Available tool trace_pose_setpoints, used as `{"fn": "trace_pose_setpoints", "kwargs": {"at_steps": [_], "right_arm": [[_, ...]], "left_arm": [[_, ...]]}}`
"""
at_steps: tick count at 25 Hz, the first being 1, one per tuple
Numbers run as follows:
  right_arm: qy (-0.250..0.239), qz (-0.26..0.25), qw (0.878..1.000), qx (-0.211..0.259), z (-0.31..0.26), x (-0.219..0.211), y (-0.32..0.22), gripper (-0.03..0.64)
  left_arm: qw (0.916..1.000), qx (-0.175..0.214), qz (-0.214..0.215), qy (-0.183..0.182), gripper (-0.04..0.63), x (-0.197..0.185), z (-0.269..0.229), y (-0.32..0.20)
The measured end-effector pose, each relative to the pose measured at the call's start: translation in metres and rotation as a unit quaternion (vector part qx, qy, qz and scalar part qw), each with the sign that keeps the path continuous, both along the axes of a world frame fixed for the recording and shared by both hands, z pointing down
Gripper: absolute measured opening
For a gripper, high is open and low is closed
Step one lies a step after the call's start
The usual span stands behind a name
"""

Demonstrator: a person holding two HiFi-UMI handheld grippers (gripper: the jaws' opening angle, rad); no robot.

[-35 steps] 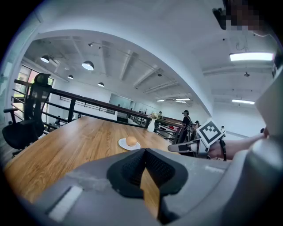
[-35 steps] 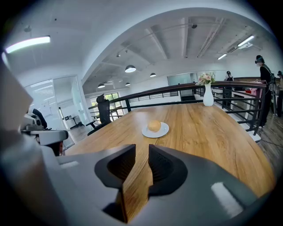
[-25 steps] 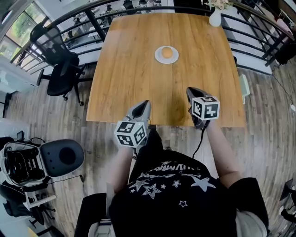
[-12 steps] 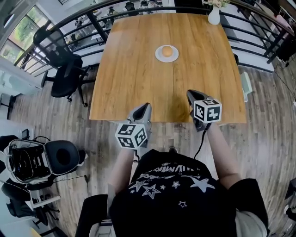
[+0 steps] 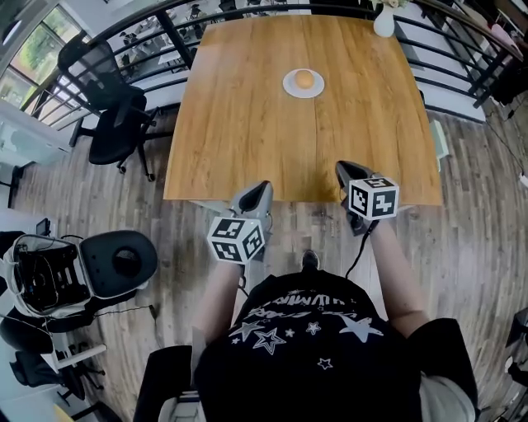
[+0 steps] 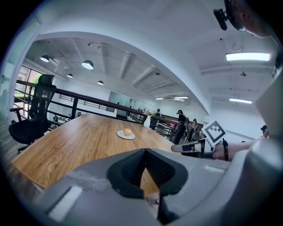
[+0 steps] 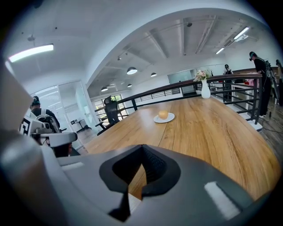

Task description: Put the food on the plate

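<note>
Surroundings: table point(image 5: 247, 124) of light wood, its long side running away from the person; black railing point(image 5: 172, 39) beyond the far and side edges; white vase point(image 5: 384, 25) with flowers at the far right corner; black office chair point(image 5: 111, 124) off the left edge; grey-shelled chair point(image 5: 120, 262) on the plank floor point(image 5: 478, 247) off the near left corner; people stand beyond the railing in both gripper views.
Path to plate point(image 5: 290, 89): bare table top runs from the near edge up to it; the vase stands well off to the right of that line.
Task item: food point(image 5: 304, 79), a round orange-brown piece resting on the middle of the white plate.
Axis: outline is round from above and domed from the side; no long axis or pointing direction can be told.
Location: far half of the table, about midway between the left and right edges, nearer the far edge than the near edge.
Left side: left tool point(image 5: 256, 192), tip at the near edge, left of centre; jaws pressed together at the tips, nothing between them.
Right side: right tool point(image 5: 346, 171), tip over the near edge, right of centre; jaws fully together, nothing between them.
Offset: food lies well apart from both tools, ahead toward the far edge, on a line between them; in the left gripper view it sits above and left of the jaw tips, in the right gripper view above and right of them.
</note>
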State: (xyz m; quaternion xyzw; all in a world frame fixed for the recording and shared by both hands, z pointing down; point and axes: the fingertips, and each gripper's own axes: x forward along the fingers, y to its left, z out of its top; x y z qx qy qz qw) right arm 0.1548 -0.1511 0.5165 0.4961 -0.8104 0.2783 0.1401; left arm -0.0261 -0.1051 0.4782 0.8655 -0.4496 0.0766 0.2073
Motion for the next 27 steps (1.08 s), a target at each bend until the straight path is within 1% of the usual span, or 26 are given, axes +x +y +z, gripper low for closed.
{"fn": "trace_pose_setpoints", "kwargs": {"at_steps": [10, 20, 27], "right_arm": [[0.001, 0.012, 1.000, 0.000, -0.008, -0.026, 0.049, 0.002], [0.006, 0.034, 0.999, -0.004, -0.018, -0.028, 0.100, 0.002], [0.011, 0.045, 0.999, -0.008, -0.015, -0.029, 0.135, 0.002]], "left_arm": [[0.9999, 0.001, -0.004, 0.010, 0.002, -0.035, -0.006, 0.043], [0.9996, 0.000, 0.012, 0.023, 0.002, -0.041, -0.012, 0.084], [0.9995, -0.002, 0.020, 0.024, 0.002, -0.048, -0.010, 0.111]]}}
